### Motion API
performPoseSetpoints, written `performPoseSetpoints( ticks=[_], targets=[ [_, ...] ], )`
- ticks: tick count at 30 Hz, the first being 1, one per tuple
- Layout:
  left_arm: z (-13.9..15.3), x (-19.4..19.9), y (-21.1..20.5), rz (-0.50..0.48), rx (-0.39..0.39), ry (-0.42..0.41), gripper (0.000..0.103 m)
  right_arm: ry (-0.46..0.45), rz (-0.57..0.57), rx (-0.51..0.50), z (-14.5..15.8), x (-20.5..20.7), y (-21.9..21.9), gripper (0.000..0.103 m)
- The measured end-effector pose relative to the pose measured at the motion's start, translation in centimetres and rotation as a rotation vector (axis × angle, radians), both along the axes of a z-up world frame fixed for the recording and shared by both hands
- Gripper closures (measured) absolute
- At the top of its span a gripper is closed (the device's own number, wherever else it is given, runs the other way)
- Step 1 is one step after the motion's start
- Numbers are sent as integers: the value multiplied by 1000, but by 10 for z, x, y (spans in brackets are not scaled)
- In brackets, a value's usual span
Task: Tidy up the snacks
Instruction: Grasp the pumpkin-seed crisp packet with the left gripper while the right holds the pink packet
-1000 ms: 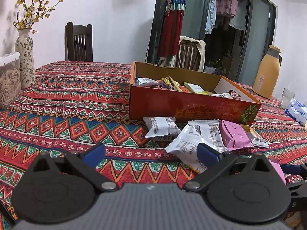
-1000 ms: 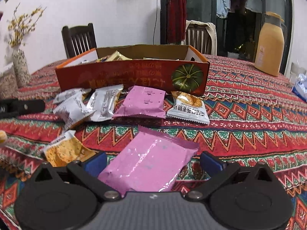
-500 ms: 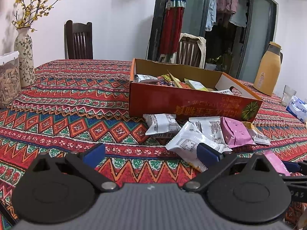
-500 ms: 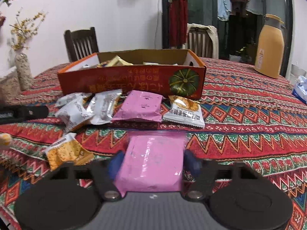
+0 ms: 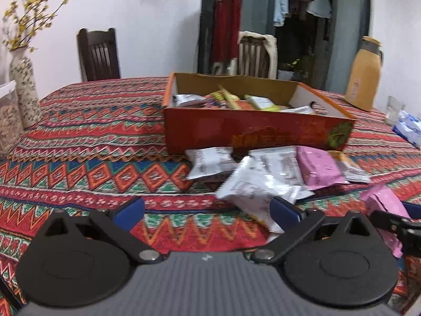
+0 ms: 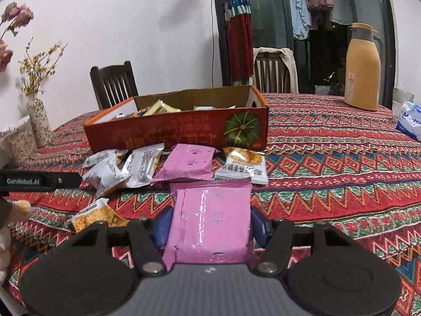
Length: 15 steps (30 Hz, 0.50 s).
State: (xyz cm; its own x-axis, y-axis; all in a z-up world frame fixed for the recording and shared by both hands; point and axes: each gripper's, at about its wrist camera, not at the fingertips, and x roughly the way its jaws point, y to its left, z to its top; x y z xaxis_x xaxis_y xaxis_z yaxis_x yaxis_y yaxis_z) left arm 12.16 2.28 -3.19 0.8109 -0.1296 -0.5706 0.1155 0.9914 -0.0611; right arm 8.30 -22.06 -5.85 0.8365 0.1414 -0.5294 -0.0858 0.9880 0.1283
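Note:
My right gripper (image 6: pixel 210 226) is shut on a pink snack packet (image 6: pixel 210 221), its blue pads pressing both side edges, the packet lifted slightly off the cloth. Beyond it lie another pink packet (image 6: pixel 188 164), silver packets (image 6: pixel 143 167) and orange-and-white packets (image 6: pixel 243 166) in front of the orange cardboard box (image 6: pixel 173 134), which holds several snacks. My left gripper (image 5: pixel 208 210) stands open over the tablecloth, a silver packet (image 5: pixel 252 187) by its right finger. The held pink packet (image 5: pixel 381 200) shows at the right edge of the left wrist view.
A patterned tablecloth (image 5: pixel 92 158) covers the table. A vase with yellow flowers (image 5: pixel 25 89) and a clear container (image 5: pixel 8 121) stand at the left. A yellow thermos jug (image 6: pixel 363 65), a glass (image 6: pixel 402 100) and a tissue pack (image 6: pixel 410 121) sit at the right. Chairs stand behind the table.
My right gripper closed on the pink packet and raised it slightly, moving toward the box. The left gripper stayed open, and its view tilted a little.

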Motion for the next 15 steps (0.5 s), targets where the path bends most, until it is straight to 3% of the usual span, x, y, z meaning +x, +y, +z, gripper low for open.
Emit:
performPoseSetpoints(
  ticks=[4, 9, 15],
  targets=[
    [7, -8, -19, -71, 8, -7, 0, -16, -7, 26, 0, -4, -10, 43],
    [-2, -9, -48, -162, 48, 50, 0, -28, -7, 53, -3, -11, -19, 43],
    [-15, -3, -68, -189, 67, 113, 0, -36, -9, 79, -5, -17, -29, 43]
  ],
)
